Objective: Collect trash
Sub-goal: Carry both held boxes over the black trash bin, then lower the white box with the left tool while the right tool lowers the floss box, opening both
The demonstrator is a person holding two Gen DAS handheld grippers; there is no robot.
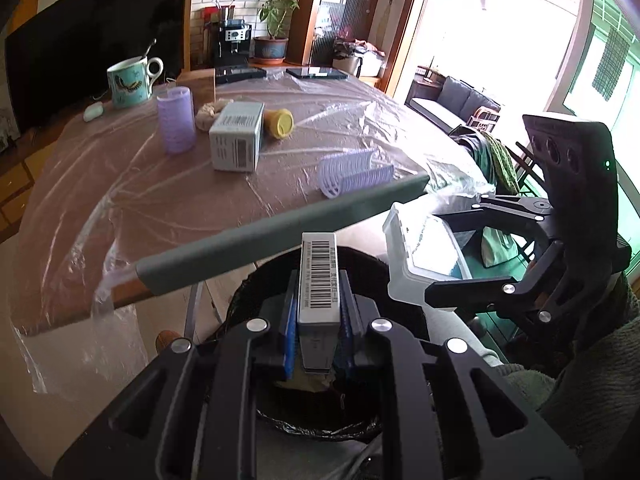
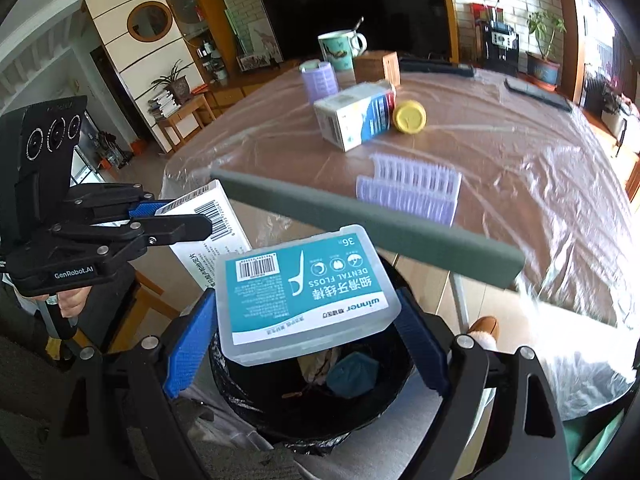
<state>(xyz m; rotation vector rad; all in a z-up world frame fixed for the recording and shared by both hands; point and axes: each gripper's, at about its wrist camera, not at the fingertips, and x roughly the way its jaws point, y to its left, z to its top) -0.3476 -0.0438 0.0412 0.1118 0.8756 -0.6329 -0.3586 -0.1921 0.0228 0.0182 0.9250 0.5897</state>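
My left gripper [image 1: 318,320] is shut on a thin white barcoded box [image 1: 319,280], held over the black-lined trash bin [image 1: 320,424]. It also shows in the right wrist view [image 2: 192,224], gripping that box [image 2: 208,240]. My right gripper [image 2: 308,320] holds a clear dental floss case with a teal label [image 2: 304,296] between its blue pads, over the bin [image 2: 256,400]. That case shows in the left wrist view [image 1: 424,256]. The bin holds some trash.
The plastic-covered table [image 1: 120,200] carries a white box [image 1: 236,136], a yellow cap [image 1: 280,122], purple hair rollers [image 1: 354,174], an upright purple roller [image 1: 176,120], a mug [image 1: 130,80] and tablets. A grey padded bar [image 1: 280,232] runs along the table edge above the bin.
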